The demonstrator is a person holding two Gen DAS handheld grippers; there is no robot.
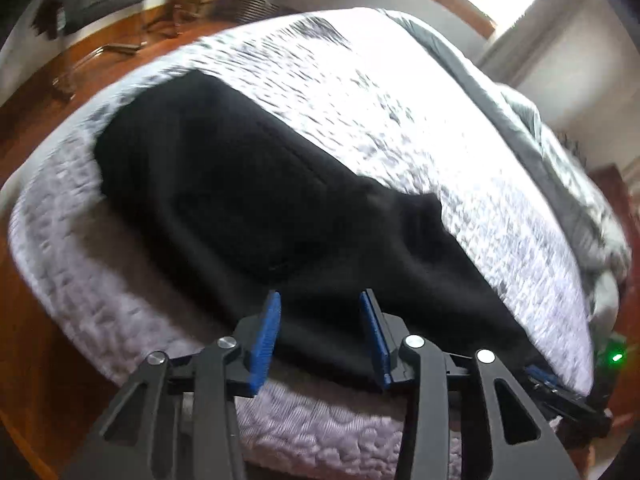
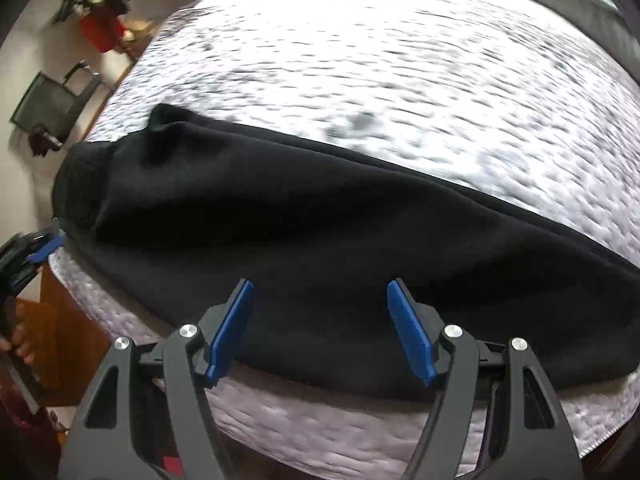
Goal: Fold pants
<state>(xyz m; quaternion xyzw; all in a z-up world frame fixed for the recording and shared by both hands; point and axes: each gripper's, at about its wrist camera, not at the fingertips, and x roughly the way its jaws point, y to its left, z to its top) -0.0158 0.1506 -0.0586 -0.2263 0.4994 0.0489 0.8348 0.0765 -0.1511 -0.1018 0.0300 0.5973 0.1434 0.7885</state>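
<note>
1. While both jaws stood spread and empty, left gripper [image 1: 320, 300] and right gripper [image 2: 320, 288] hovered just above black pants [image 1: 248, 184] along mattress [image 1: 360, 92] near edge.
2. Pants looked lengthwise doubled; crosswise folds judged remaining.

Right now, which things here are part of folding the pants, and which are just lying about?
Part of the job:
black pants spread along the mattress edge
mattress, the folding surface
left hand-held gripper, open at the near edge
right hand-held gripper, open at the near edge

Just lying about:
grey bedding at the far side
black chair
red item
</note>
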